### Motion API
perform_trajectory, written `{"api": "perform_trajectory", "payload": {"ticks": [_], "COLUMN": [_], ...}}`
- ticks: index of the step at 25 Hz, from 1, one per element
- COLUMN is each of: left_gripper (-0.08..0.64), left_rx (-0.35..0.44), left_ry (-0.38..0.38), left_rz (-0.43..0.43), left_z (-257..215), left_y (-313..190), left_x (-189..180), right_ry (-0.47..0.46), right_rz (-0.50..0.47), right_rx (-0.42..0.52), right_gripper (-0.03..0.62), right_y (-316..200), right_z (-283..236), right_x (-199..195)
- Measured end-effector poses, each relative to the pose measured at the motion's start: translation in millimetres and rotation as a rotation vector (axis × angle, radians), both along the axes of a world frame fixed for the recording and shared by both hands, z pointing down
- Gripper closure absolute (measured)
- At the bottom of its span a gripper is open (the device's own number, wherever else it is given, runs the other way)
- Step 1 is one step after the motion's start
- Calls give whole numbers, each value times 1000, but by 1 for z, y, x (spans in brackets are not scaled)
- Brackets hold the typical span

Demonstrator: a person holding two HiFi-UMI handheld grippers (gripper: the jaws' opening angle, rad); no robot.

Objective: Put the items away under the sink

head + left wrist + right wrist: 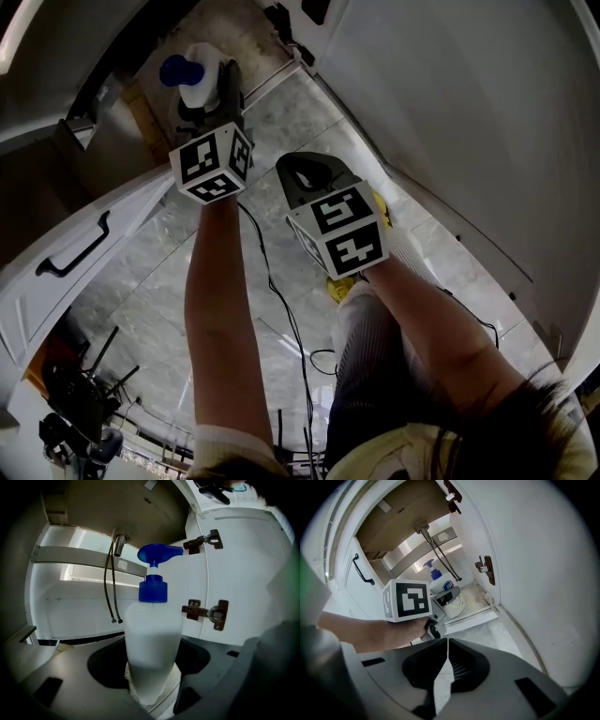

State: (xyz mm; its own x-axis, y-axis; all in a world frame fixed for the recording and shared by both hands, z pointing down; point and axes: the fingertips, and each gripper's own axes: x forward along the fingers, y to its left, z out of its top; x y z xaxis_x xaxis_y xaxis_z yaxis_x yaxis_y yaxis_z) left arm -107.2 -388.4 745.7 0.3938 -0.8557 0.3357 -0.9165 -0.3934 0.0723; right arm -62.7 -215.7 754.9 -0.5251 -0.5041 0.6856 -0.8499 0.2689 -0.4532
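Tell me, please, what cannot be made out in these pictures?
- Base of the spray bottle: in the left gripper view it is covered by the left gripper's fingers; whether it rests on the cabinet floor is unclear.
- Yellow thing: in the head view it lies mostly under the right gripper; unidentifiable.
- Body of the spray bottle: in the right gripper view it is small and behind the left gripper.

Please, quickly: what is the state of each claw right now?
Left claw: closed on the white pump bottle.
Right claw: closed, holding nothing.
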Motion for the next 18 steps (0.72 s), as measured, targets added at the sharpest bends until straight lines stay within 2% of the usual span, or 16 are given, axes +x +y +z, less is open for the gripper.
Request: {"api": "perform_trajectory", "payload": {"ticks": [9,14,18], "left_gripper": [261,253,250], "left_rx": [-32,-59,-87], "left_ry": [-8,-20,-60], "left_rz": [47,26,1], "left_z": [1,1,-3], "left_y": [13,24,38], "left_x": [-1,-9,-17], "right_ry": [21,19,47], "right_rz": [5,19,-2], "right_rx": [40,42,100], "right_gripper": [565,565,565], "right_y": [8,14,17], "right_z": [-2,-5,-17], "right_x": [-5,-5,0]}}
